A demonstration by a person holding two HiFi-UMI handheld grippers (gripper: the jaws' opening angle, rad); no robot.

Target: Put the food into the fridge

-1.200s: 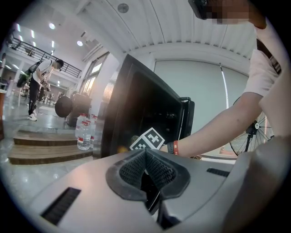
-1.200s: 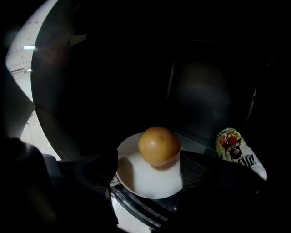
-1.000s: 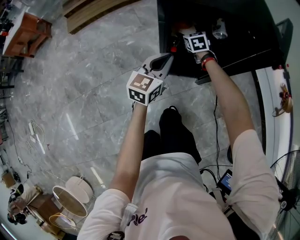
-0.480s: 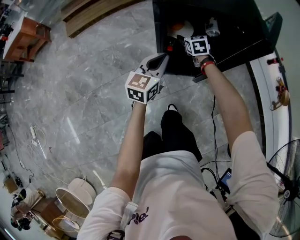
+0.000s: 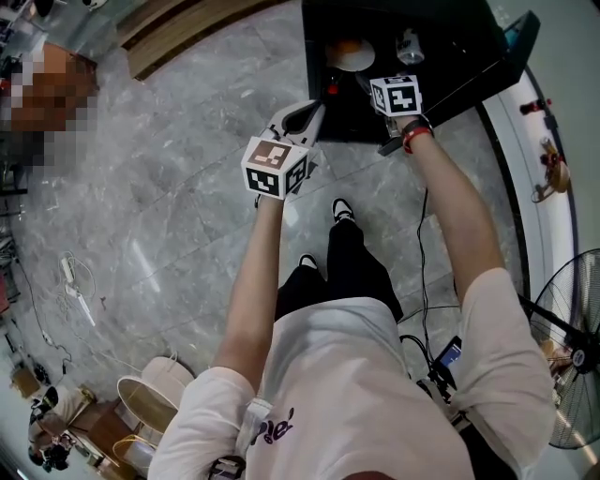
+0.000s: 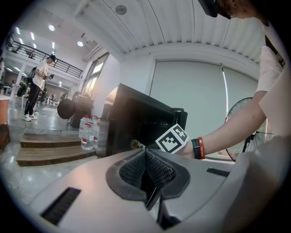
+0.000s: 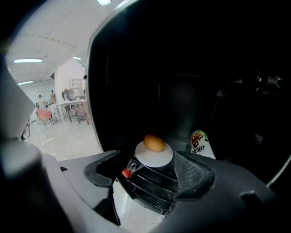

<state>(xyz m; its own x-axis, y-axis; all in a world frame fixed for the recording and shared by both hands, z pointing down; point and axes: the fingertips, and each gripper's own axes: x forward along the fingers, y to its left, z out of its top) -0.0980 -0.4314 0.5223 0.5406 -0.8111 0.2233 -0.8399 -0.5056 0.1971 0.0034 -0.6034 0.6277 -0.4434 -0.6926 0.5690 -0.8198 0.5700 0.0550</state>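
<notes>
Under you lies a grey veined stone floor [image 5: 169, 187], with wooden steps [image 5: 187, 28] ahead on your left — water bottles [image 6: 87, 133] stand on them. A white cable [image 5: 73, 281] trails across the floor, pale round bins [image 5: 150, 398] sit near your left side, and a standing fan [image 5: 572, 375] is at your right. Far off, a person [image 6: 38, 86] stands.

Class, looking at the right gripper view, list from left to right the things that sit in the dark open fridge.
A small red cap → white plate carrying a round orange-brown food → printed can.
</notes>
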